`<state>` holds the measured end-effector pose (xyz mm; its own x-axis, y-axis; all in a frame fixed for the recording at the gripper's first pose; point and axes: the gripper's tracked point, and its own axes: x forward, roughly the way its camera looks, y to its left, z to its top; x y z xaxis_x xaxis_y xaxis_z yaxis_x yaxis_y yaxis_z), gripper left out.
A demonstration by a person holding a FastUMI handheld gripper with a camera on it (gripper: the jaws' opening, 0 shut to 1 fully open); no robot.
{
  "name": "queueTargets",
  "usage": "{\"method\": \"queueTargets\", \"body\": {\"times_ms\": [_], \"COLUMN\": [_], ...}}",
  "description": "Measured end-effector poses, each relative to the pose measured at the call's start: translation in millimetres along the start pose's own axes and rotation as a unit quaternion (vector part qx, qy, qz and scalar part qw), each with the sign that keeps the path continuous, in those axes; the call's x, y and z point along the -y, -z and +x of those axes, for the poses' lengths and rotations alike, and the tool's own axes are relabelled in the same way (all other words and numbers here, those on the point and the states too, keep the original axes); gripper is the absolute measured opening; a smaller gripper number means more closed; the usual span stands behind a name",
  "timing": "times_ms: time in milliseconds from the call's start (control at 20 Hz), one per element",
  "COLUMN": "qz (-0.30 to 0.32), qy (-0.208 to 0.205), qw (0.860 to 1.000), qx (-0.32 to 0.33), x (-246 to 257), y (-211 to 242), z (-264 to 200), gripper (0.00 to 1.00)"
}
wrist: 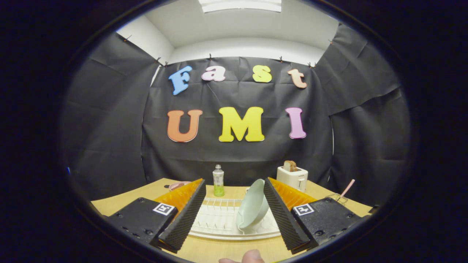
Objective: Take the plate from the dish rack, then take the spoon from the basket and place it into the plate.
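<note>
plate (252, 209) upright in dish rack (219, 223), btwn spread fingers (184, 215) of open gripper (233, 190), near right one.

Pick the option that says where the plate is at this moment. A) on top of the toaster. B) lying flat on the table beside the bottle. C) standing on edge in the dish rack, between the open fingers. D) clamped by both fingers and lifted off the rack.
C: the plate stands tilted on its edge in the dish rack, between the fingers of the open gripper, close beside one finger.
</note>
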<state>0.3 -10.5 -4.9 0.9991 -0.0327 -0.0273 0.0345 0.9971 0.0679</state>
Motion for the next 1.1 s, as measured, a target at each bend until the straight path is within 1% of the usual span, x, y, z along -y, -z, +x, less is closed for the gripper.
{"method": "queueTargets", "body": {"times_ms": [250, 500, 750, 950, 1100], "qz": [0.009, 0.021, -0.016, -0.035, -0.044], "qy": [-0.018, -0.016, -0.024, -0.057, -0.092], "qw": [1.0, 1.0, 0.999, 0.996, 0.988], "qx": [0.004, 0.004, -0.022, -0.063, -0.115], "x": [11.9, 45.3, 76.3, 81.8, 79.0], "y": [-2.5, -7.3, -12.1, -17.2, -20.6], "z": [-6.7, -7.0, 6.6, 28.6, 47.6], "gripper": [1.0, 1.0, 1.0, 1.0, 1.0]}}
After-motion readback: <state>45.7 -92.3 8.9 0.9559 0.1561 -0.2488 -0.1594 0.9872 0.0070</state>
